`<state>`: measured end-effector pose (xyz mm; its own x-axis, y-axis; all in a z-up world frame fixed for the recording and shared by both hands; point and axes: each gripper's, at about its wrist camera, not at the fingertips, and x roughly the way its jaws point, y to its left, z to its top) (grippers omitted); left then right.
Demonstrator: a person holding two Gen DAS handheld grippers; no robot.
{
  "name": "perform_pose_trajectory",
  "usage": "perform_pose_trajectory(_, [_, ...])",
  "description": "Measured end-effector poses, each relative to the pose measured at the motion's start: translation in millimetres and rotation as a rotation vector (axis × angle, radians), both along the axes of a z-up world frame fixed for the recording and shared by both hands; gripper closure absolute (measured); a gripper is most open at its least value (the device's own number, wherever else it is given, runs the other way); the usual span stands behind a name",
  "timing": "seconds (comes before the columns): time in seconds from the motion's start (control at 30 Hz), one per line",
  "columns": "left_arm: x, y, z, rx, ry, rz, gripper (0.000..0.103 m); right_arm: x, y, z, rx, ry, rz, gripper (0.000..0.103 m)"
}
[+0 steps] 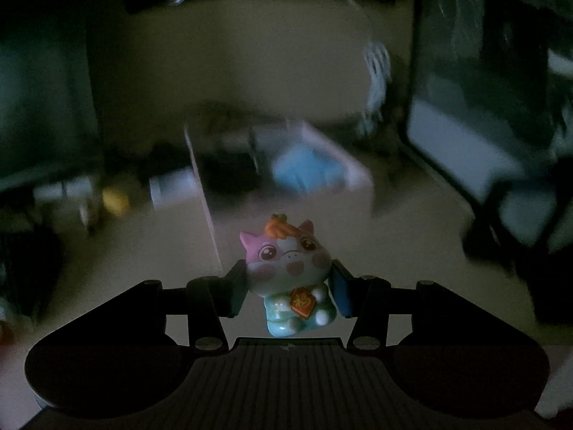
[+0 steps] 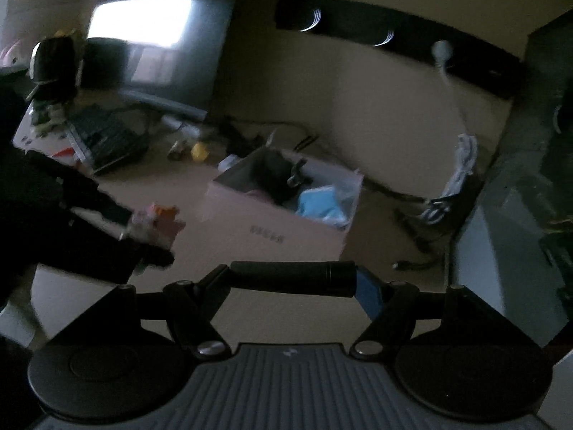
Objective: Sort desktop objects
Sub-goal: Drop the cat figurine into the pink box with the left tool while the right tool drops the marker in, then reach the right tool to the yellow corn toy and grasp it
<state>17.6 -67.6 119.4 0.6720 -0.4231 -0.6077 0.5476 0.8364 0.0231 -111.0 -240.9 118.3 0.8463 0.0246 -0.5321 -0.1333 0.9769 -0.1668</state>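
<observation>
A small animal figurine (image 1: 290, 254) with a pink and white face, orange hair and a pale blue body sits upright between the blue pads of my left gripper (image 1: 290, 286), which is shut on it above the desk. In the right wrist view the same figurine (image 2: 154, 220) shows blurred at the left, in the dark left gripper. My right gripper (image 2: 292, 281) is shut on a black cylinder (image 2: 286, 276) that lies crosswise, end to end between its fingers. An open pink box (image 2: 272, 222), also seen as the pink box (image 1: 354, 175), stands ahead with blue and black items inside.
A keyboard (image 2: 107, 139) and a lit monitor (image 2: 143, 25) stand at the back left. A small yellow object (image 2: 198, 150) lies behind the box. A white and black bundle (image 2: 462, 165) leans at the right, next to a dark cabinet (image 2: 519, 215).
</observation>
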Motion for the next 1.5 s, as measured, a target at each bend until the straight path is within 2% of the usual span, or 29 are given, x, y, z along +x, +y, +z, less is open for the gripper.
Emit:
perform_pose_trajectory(0.1, [36.3,-15.5,30.0,-0.043,-0.09,-0.009,0.049,4.6,-5.9,2.7,0.019,-0.01,-0.052,0.029])
perform_pose_trajectory(0.17, [65.3,-29.9,41.8,-0.062,-0.117,0.001,0.036,7.8,-7.6,3.4,0.034,-0.013,-0.082,0.029])
perform_pose_trajectory(0.2, [77.5,-34.5,43.4,-0.061,-0.119,0.013,0.024,9.6,-7.8,3.1,0.041,-0.013,-0.096,0.029])
perform_pose_trajectory(0.23, [87.3,-37.2,42.8,-0.056,-0.12,0.033,0.02,10.8,-7.8,2.5,0.046,-0.015,-0.11,0.029])
perform_pose_trajectory(0.3, [95.9,-34.9,35.0,-0.045,-0.087,0.073,0.018,13.0,-8.1,1.5,0.061,-0.014,-0.136,0.029])
perform_pose_trajectory(0.33, [95.6,-30.2,27.6,-0.045,-0.059,0.08,0.013,14.4,-9.3,1.3,0.072,-0.011,-0.146,0.029])
perform_pose_trajectory(0.4, [88.9,-18.9,8.1,-0.019,0.003,0.093,0.009,16.1,-11.1,-0.3,0.093,-0.003,-0.164,0.029])
perform_pose_trajectory(0.53, [66.8,3.2,-35.9,0.043,0.145,0.123,0.009,28.3,-11.7,-7.6,0.119,0.025,-0.194,0.029])
perform_pose_trajectory(0.7, [44.4,38.6,-58.5,0.043,0.255,0.177,0.008,63.9,-3.3,2.0,0.192,0.025,-0.192,0.029])
perform_pose_trajectory(0.83, [33.8,60.0,-52.4,0.024,0.252,0.208,0.007,106.8,-3.5,25.1,0.277,-0.029,-0.207,0.029])
perform_pose_trajectory(0.9, [31.6,68.3,-48.7,0.011,0.245,0.228,0.006,131.6,-2.8,32.2,0.286,-0.057,-0.226,0.028])
perform_pose_trajectory(1.0, [29.6,78.6,-48.0,0.013,0.247,0.255,0.003,158.8,4.6,29.4,0.284,-0.037,-0.24,0.016])
perform_pose_trajectory(1.1, [28.8,87.4,-56.5,0.022,0.277,0.284,0.003,158.7,20.4,14.2,0.293,0.013,-0.185,0.015])
perform_pose_trajectory(1.17, [28.9,91.6,-64.9,0.03,0.306,0.303,0.003,150.4,35.6,-2.7,0.265,0.062,-0.145,0.015])
perform_pose_trajectory(1.33, [28.1,95.7,-74.8,0.018,0.337,0.318,0.003,134.3,53.8,-40.1,0.243,0.191,-0.112,0.015])
perform_pose_trajectory(1.5, [26.9,106.5,-73.7,0.014,0.313,0.326,0.003,136.2,75.6,-37.5,0.181,0.157,-0.071,0.015])
